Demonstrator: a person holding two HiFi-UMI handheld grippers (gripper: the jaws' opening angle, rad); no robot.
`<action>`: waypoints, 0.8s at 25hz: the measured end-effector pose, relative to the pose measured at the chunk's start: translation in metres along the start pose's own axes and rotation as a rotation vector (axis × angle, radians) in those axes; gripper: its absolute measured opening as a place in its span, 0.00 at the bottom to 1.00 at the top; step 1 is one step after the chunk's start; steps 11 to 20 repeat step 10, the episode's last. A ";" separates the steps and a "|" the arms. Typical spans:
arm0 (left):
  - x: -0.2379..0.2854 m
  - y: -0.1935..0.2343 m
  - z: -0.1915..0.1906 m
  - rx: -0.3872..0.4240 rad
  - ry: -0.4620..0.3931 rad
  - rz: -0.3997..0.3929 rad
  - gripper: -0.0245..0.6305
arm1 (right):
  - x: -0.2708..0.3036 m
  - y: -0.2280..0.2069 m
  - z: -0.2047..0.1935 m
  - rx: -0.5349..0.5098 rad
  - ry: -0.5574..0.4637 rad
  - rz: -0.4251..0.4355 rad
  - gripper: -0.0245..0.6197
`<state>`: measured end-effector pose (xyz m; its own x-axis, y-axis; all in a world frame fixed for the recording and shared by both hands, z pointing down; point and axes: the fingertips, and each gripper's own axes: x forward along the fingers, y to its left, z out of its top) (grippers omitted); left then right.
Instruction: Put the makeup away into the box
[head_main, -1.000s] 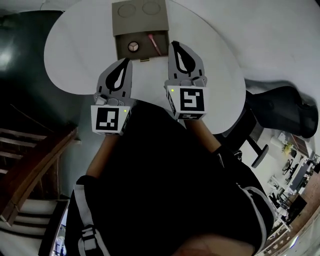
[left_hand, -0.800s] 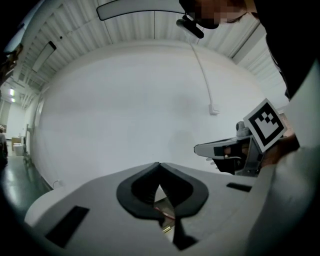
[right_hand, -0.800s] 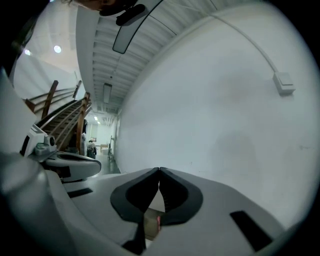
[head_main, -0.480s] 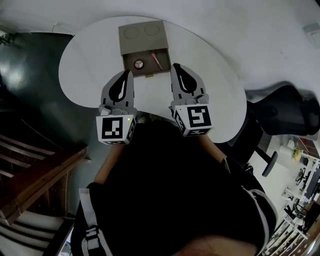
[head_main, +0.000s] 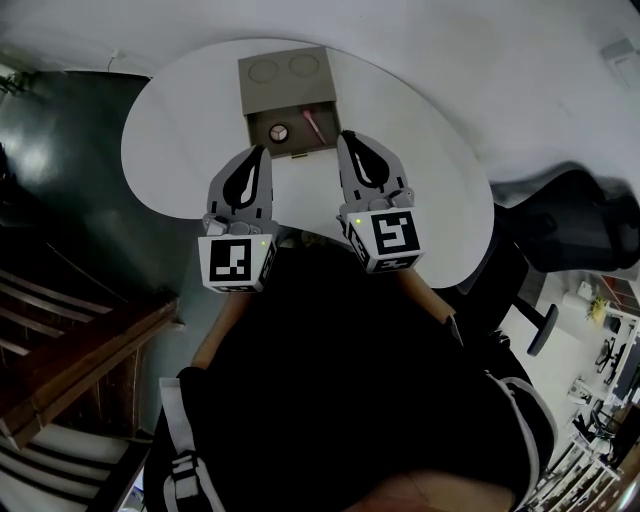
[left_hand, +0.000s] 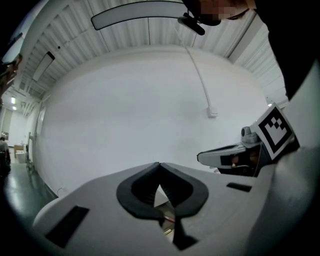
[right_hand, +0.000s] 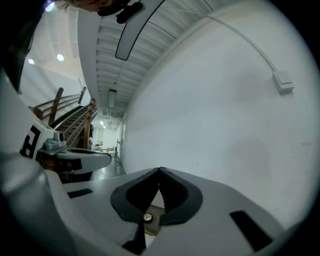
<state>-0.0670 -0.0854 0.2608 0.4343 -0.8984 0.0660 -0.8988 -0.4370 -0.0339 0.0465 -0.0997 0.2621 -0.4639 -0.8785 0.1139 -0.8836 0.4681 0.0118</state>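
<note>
Both tools pulled back from the box, makeup already inside

The left tool (head_main: 260, 152) and right tool (head_main: 346, 138), each closed on nothing, have drawn back from the box (head_main: 285, 75) to the near part of the bench (head_main: 430, 150). A round compact (head_main: 279, 132) and a pink stick (head_main: 314, 124) lie in the box's open drawer (head_main: 296, 141), so stowing looks done
</note>
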 end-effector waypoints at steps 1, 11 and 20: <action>0.000 0.000 -0.001 -0.001 0.004 0.001 0.05 | 0.000 0.000 0.000 -0.003 -0.002 0.001 0.07; -0.001 0.005 0.001 0.024 0.009 0.000 0.05 | 0.005 0.004 0.001 -0.018 0.001 0.012 0.07; -0.001 0.005 0.001 0.024 0.009 0.000 0.05 | 0.005 0.004 0.001 -0.018 0.001 0.012 0.07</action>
